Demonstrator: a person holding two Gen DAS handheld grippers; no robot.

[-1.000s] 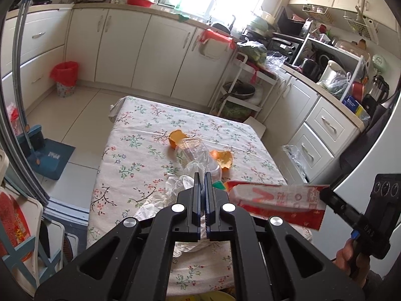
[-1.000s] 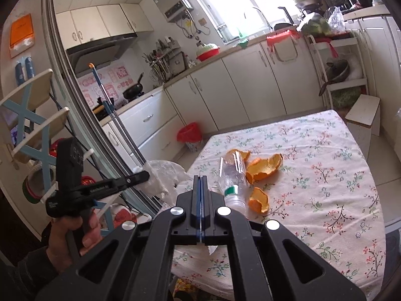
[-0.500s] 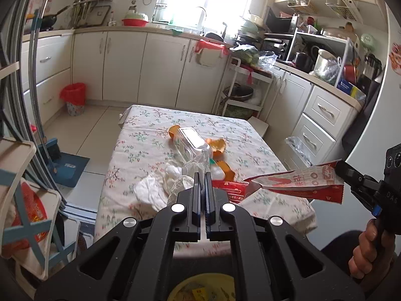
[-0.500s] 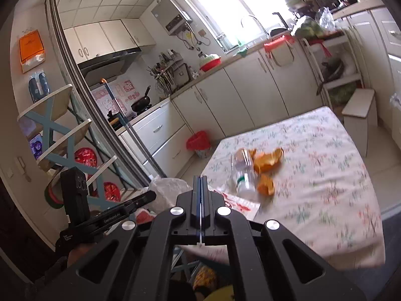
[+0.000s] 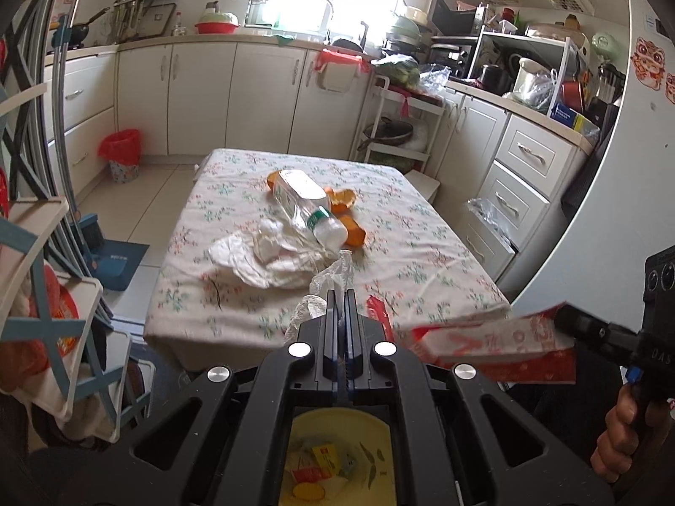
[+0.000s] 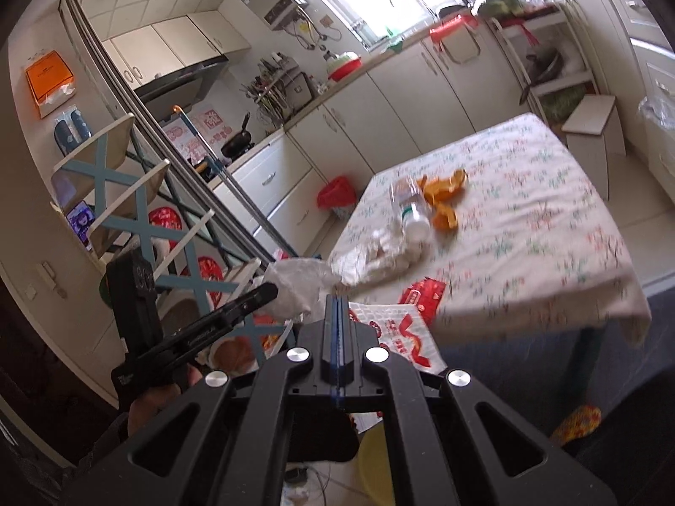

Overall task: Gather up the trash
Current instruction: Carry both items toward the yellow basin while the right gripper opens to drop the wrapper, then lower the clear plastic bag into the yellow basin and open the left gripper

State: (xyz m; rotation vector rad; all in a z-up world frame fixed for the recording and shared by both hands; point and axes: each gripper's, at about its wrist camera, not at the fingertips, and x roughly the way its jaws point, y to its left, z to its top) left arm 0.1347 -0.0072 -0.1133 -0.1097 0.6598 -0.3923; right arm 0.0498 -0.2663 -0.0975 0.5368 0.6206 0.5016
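- Left gripper [image 5: 340, 295] pinches clear plastic film [image 5: 327, 284]; right gripper [image 6: 337, 301] clamps the red-white wrapper [image 6: 394, 337].
- Yellow bin [image 5: 337, 459] sits at 6 o'clock below the left gripper; we centre over it, then release.
- Grip depth on the wrapper is probably shallow; view is blurred.

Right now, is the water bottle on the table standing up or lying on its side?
Lying on its side. The clear bottle rests flat on the floral tablecloth, white cap toward the camera, beside the orange peels.

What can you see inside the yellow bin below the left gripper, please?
Inside the yellow bin, a small yellow packet and a red-and-white scrap show. The left gripper covers the rest.
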